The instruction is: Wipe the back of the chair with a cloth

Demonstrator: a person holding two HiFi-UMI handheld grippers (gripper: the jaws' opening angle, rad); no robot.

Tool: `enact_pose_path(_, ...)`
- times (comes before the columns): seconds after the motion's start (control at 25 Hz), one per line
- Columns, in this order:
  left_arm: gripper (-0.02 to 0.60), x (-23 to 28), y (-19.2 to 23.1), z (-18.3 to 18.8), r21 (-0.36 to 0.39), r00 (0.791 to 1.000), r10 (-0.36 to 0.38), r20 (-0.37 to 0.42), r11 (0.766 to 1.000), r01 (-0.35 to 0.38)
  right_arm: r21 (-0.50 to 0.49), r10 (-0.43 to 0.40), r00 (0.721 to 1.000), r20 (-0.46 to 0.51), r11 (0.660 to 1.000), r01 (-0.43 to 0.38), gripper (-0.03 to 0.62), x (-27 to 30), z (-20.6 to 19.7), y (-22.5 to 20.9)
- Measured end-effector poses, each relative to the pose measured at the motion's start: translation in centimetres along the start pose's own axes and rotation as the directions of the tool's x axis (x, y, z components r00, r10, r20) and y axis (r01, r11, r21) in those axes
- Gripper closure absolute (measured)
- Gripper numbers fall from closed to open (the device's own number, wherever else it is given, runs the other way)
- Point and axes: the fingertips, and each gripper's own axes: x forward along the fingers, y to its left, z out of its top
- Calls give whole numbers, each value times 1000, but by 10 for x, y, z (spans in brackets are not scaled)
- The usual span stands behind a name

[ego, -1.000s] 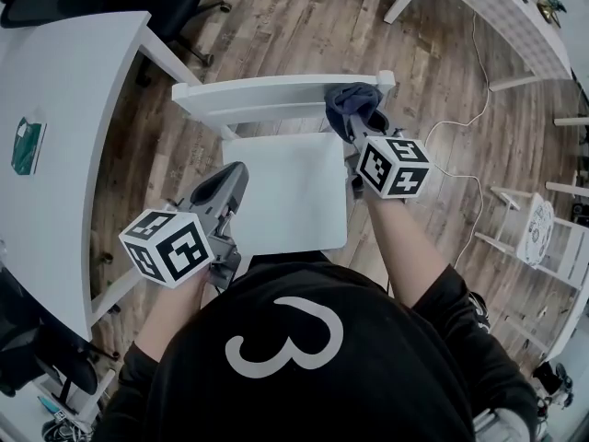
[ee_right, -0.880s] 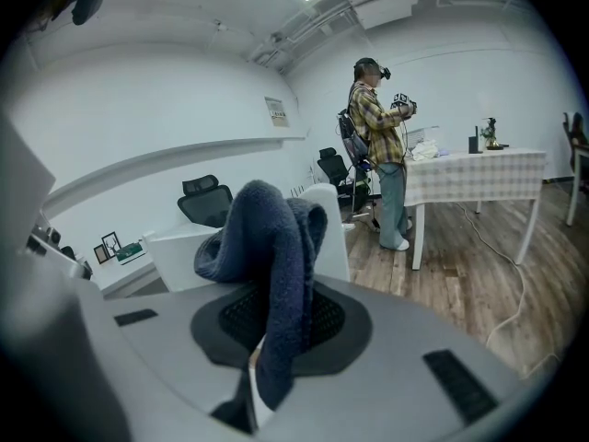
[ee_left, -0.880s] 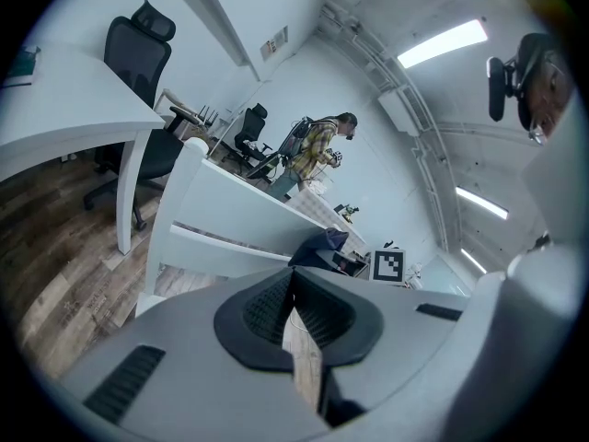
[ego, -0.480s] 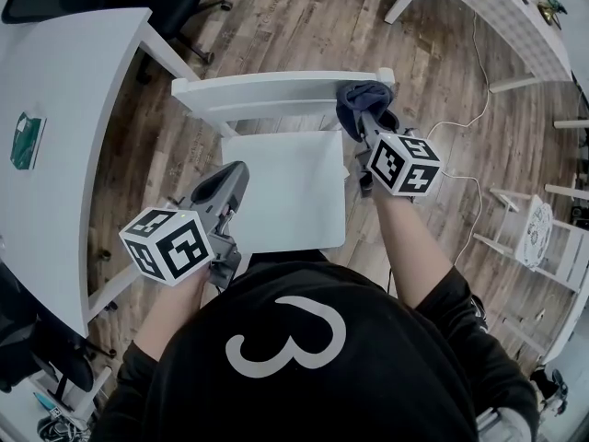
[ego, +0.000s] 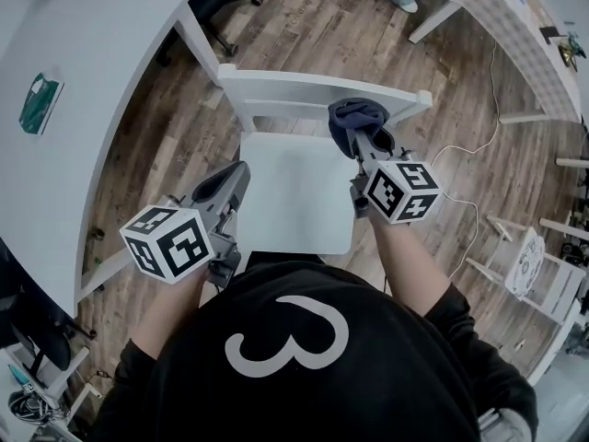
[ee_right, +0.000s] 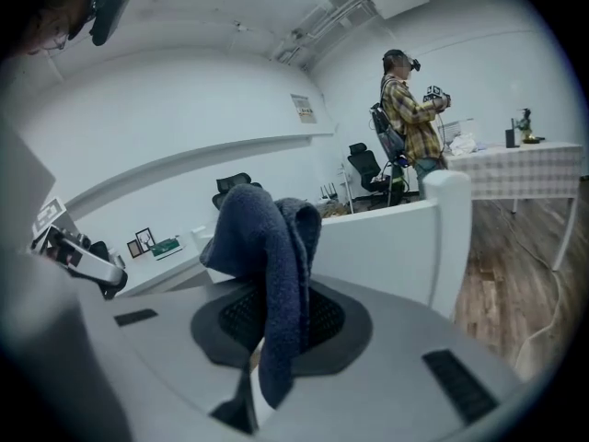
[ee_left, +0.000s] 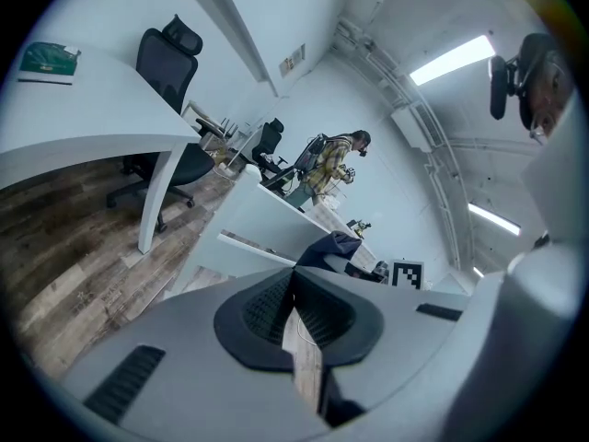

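The right tongs (ego: 357, 138) are clamped on a dark blue cloth (ego: 353, 114). The bunched cloth lies against the top of the white chair back (ego: 285, 91), toward its right end and just short of the corner post. In the right gripper view the cloth hangs in a thick fold between the jaws, gripped near its middle, with the pale rail of the chair back just behind it. The left tongs (ego: 232, 179) hover well short of the chair back, beside the front left corner of the seat (ego: 299, 191). The left gripper view shows their jaws pressed together with nothing between them. A white desk (ego: 83, 99) stands off the left end of the chair back, apart from it. The step in hand looks like the wipe itself, with most of the rail to the left of the cloth probably not yet covered. To do it well, the person should press the soft bulk of the cloth flat on the rail so that fabric, not the hard jaw tips, meets the paint. The stroke should run evenly along the full length of the chair back, with the grip firm enough that the fold does not drag out. The idle left tongs could brace the chair back against sliding.
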Motion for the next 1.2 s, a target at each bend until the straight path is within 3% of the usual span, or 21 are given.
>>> enact_pose_path(0.32, 568, -40, 46, 9, -58, 996, 69, 55, 996, -66, -41, 162, 984, -71, 985, -165, 542, 55, -23, 85)
enact_pose_path(0.52, 568, -61, 72, 13, -97, 992, 104, 77, 991, -97, -63, 201, 973, -116, 976, -209, 542, 90, -40, 118)
enact_pose_path(0.8, 568, -81, 98, 15, -131, 987, 135, 91, 984, -122, -88, 189, 968, -167, 975, -205, 542, 125, -60, 133)
enact_pose_path(1.2, 568, -88, 112, 16, -134, 987, 141, 81, 983, -129, -80, 125, 977, -171, 987, -140, 542, 145, -71, 127)
